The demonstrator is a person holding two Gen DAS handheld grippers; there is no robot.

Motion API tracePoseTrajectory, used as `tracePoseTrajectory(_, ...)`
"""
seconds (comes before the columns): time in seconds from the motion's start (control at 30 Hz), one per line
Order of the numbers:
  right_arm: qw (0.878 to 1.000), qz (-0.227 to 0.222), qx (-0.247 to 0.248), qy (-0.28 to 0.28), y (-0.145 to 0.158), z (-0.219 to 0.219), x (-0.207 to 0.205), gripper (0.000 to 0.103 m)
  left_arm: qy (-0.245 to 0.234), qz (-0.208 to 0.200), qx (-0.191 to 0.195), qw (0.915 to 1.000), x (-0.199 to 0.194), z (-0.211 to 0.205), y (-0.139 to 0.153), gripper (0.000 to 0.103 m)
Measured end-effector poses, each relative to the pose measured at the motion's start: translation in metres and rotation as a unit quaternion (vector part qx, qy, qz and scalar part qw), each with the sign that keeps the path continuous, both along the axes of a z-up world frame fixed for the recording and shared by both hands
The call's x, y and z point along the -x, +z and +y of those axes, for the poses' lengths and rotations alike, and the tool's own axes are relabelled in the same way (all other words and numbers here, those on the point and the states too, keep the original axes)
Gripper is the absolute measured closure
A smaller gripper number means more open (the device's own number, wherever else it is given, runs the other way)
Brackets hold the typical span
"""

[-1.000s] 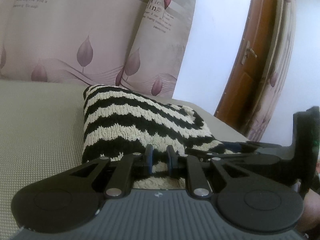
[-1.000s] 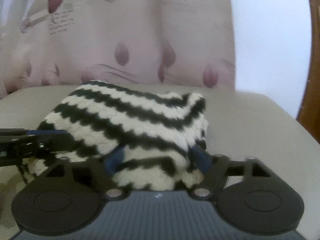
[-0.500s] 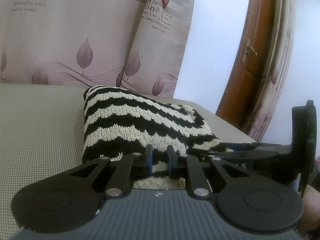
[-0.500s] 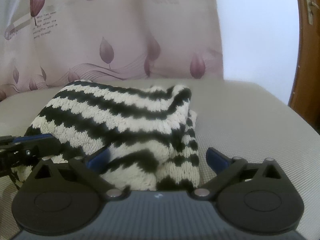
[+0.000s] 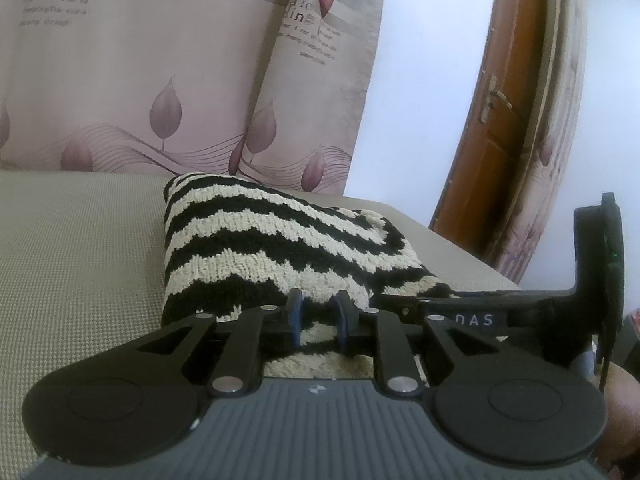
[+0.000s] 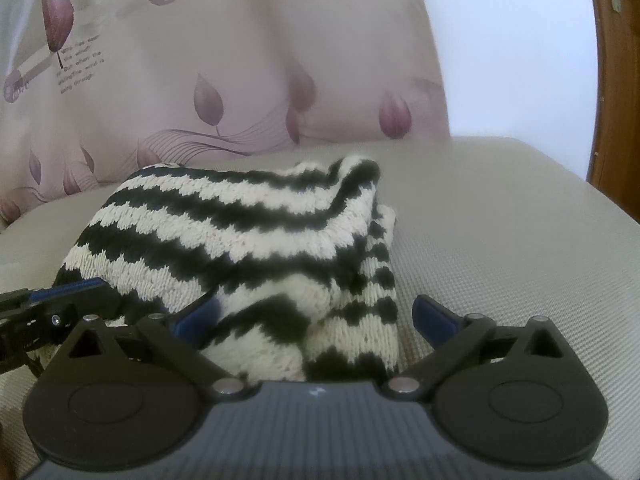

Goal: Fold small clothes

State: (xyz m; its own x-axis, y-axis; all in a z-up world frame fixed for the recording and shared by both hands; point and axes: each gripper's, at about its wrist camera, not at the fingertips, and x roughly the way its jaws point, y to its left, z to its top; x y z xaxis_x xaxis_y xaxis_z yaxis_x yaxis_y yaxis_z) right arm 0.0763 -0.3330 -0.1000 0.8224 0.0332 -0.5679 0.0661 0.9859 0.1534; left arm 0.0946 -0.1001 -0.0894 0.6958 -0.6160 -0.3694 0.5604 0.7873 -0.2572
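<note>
A black-and-cream zigzag knit garment (image 5: 260, 248) lies folded in a thick bundle on the beige mesh surface (image 5: 72, 264); it also shows in the right wrist view (image 6: 248, 240). My left gripper (image 5: 318, 312) is nearly shut, pinching the bundle's near edge between its blue pads. My right gripper (image 6: 316, 312) is open, its fingers standing wide on either side of the bundle's near right corner. The right gripper shows at the right of the left wrist view (image 5: 480, 316). The left gripper's tip shows at the left of the right wrist view (image 6: 60, 296).
A pink leaf-print curtain (image 5: 160, 72) hangs behind the surface. A white wall (image 5: 420, 80) and a brown wooden door (image 5: 508, 112) stand to the right. The surface's right edge (image 6: 600, 208) curves down near the door.
My right gripper has opened wide, letting go of the bundle's corner, and drawn back a little. My left gripper has stayed pinched on the near edge.
</note>
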Motion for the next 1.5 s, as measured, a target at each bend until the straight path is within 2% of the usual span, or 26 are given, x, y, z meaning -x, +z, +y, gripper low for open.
tracePoseTrajectory(0.03, 1.000, 0.000, -0.002, 0.000, 0.000, 0.000, 0.000, 0.000, -0.003, -0.003, -0.003, 1.0000, 0.001, -0.001, 0.000, 0.075)
tracePoseTrajectory(0.2, 1.000, 0.002, -0.011, 0.002, -0.001, -0.003, 0.000, 0.000, -0.023, -0.028, -0.030, 0.9989, 0.009, -0.012, 0.002, 0.053)
tracePoseTrajectory(0.3, 1.000, 0.003, -0.016, 0.002, -0.001, -0.005, -0.001, 0.000, -0.028, -0.042, -0.045, 0.9977, 0.014, -0.018, 0.003, 0.047)
tracePoseTrajectory(0.73, 0.999, 0.002, -0.031, 0.004, -0.001, -0.008, 0.001, 0.000, -0.018, -0.066, -0.052, 0.9963, 0.022, -0.017, 0.004, 0.040)
tracePoseTrajectory(0.9, 0.999, 0.006, -0.049, 0.005, -0.002, -0.013, 0.001, 0.000, -0.010, -0.076, -0.084, 0.9936, 0.029, -0.025, 0.008, 0.037)
tracePoseTrajectory(0.97, 0.998, 0.007, -0.056, 0.005, -0.003, -0.015, 0.000, 0.000, -0.006, -0.068, -0.087, 0.9939, 0.029, -0.025, 0.012, 0.035)
tracePoseTrajectory(1.03, 0.998, 0.008, -0.065, 0.004, -0.003, -0.017, 0.000, 0.000, 0.001, -0.061, -0.087, 0.9943, 0.028, -0.024, 0.017, 0.029)
tracePoseTrajectory(1.07, 0.998, 0.008, -0.069, 0.004, -0.004, -0.019, 0.000, 0.000, 0.010, -0.062, -0.091, 0.9939, 0.028, -0.023, 0.021, 0.018)
tracePoseTrajectory(1.1, 0.997, 0.009, -0.072, 0.003, -0.004, -0.020, 0.000, 0.000, 0.023, -0.065, -0.094, 0.9931, 0.028, -0.022, 0.024, 0.000)
tracePoseTrajectory(1.17, 0.997, 0.010, -0.075, 0.002, -0.004, -0.020, 0.000, 0.000, 0.044, -0.078, -0.090, 0.9919, 0.029, -0.017, 0.032, 0.000)
tracePoseTrajectory(1.5, 0.997, 0.011, -0.078, 0.002, -0.005, -0.019, 0.002, 0.000, 0.066, -0.082, -0.101, 0.9894, 0.007, -0.004, 0.057, 0.000)
